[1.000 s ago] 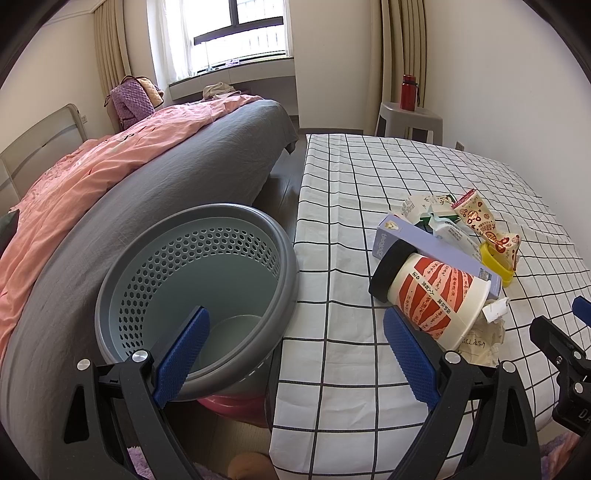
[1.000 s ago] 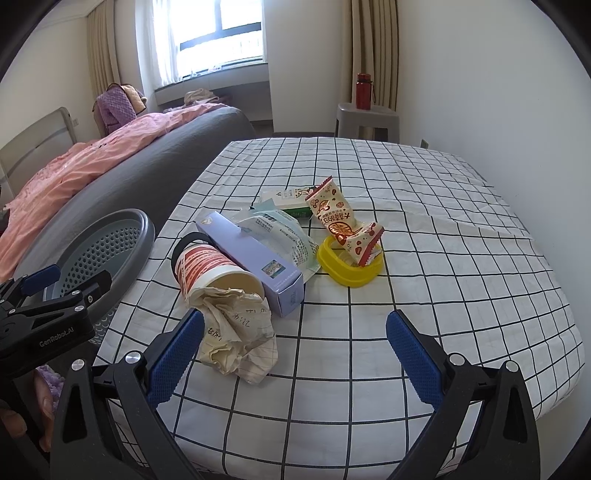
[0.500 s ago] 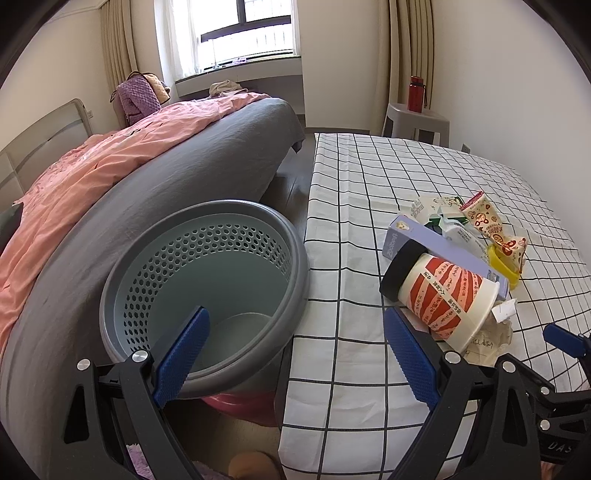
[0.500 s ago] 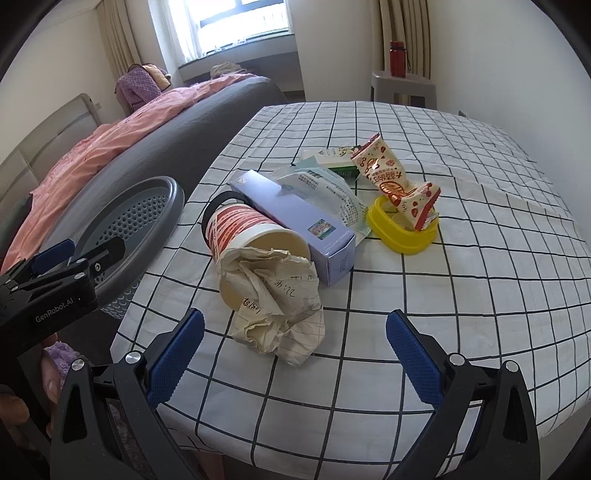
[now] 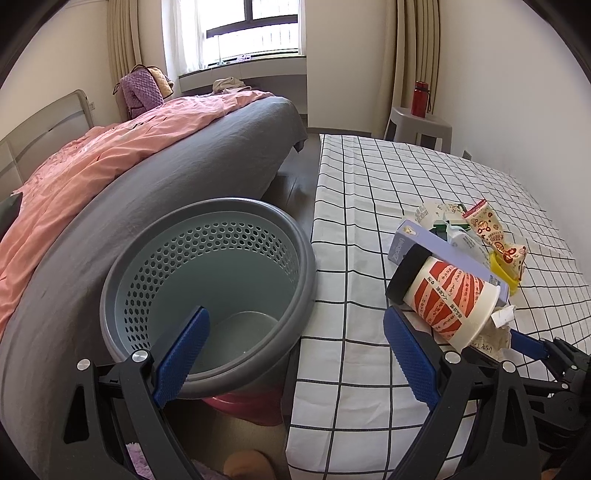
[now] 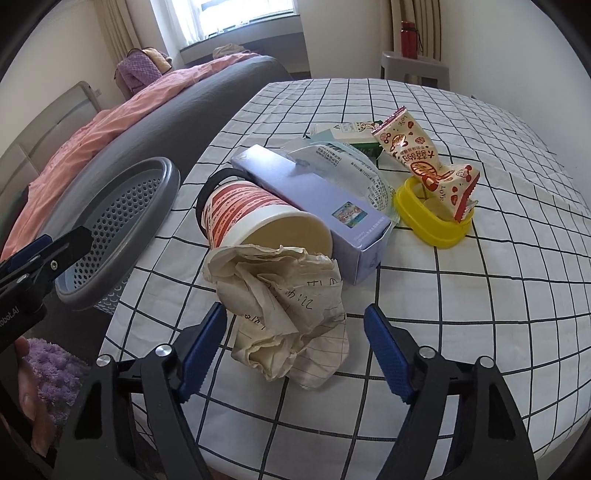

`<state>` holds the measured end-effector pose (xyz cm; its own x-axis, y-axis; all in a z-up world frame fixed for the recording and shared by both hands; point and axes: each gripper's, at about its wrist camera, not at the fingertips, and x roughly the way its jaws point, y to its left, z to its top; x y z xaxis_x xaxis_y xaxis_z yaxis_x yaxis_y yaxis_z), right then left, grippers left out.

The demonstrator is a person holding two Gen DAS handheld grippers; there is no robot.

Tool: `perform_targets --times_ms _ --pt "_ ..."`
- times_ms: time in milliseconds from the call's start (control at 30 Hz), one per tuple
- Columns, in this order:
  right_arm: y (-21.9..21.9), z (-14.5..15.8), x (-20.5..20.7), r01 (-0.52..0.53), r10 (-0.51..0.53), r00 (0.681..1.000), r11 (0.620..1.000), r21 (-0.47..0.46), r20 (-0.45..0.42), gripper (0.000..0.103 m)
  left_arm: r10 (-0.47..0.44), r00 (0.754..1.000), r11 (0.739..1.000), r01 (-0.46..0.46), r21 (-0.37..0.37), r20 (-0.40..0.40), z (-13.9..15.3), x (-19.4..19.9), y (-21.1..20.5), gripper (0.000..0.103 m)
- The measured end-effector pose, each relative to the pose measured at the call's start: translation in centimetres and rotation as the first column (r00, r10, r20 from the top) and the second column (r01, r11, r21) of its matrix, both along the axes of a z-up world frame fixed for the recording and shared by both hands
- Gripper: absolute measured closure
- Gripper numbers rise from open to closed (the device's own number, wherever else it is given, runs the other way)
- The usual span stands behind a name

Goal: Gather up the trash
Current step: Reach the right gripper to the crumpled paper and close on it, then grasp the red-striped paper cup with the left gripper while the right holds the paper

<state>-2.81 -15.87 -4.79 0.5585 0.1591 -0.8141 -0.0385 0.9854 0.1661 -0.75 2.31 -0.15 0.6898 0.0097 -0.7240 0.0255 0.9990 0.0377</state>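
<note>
Right wrist view: the right tongs (image 6: 293,349) are closing around the crumpled white paper ball (image 6: 286,314), not squeezing yet. Left tongs (image 5: 293,354) hang open over the grey round plastic basket (image 5: 207,291). Next, pinch and lift.

Crumpled paper (image 6: 291,317) — between closing jaws

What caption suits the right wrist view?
Right gripper jaws closing around crumpled paper spilling from a tipped cup.

A grey bed (image 5: 207,155) with a pink blanket (image 5: 110,155) is lying at ten o'clock. A purple bag (image 5: 142,92) is sitting at eleven o'clock beside the window (image 5: 255,33). A red bottle (image 5: 420,99) is standing upright on a grey stool (image 5: 424,127) at one o'clock.
</note>
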Motion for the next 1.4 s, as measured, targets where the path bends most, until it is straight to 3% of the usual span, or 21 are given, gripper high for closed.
perform_targets --times_ms 67,267,633,1100,1400 --pt "0.2 -0.1 -0.1 -0.010 0.010 1.000 1.000 -0.005 -0.004 0.045 0.000 1.000 1.000 0.000 0.000 -0.002 0.0 0.0 0.0 0.012" --pt "-0.2 0.2 -0.8 -0.026 0.026 1.000 0.998 0.050 -0.002 0.049 -0.006 1.000 1.000 0.006 0.000 0.002 0.0 0.0 0.0 0.012" --pt "-3.1 2.2 -3.0 0.056 -0.060 0.998 0.994 0.096 0.033 0.049 -0.059 0.998 0.998 0.059 0.005 0.003 -0.4 -0.5 -1.3 0.012" --pt "-8.5 3.5 -4.4 0.195 -0.201 0.979 0.972 0.130 0.037 0.049 -0.221 0.975 0.975 0.220 -0.017 -0.033 -2.3 -0.9 -8.8 0.012" --pt "-10.1 4.0 -4.6 0.210 -0.221 0.974 0.964 0.162 0.052 0.049 -0.191 0.981 0.981 0.190 -0.026 -0.044 -4.0 1.4 -11.4 0.012"
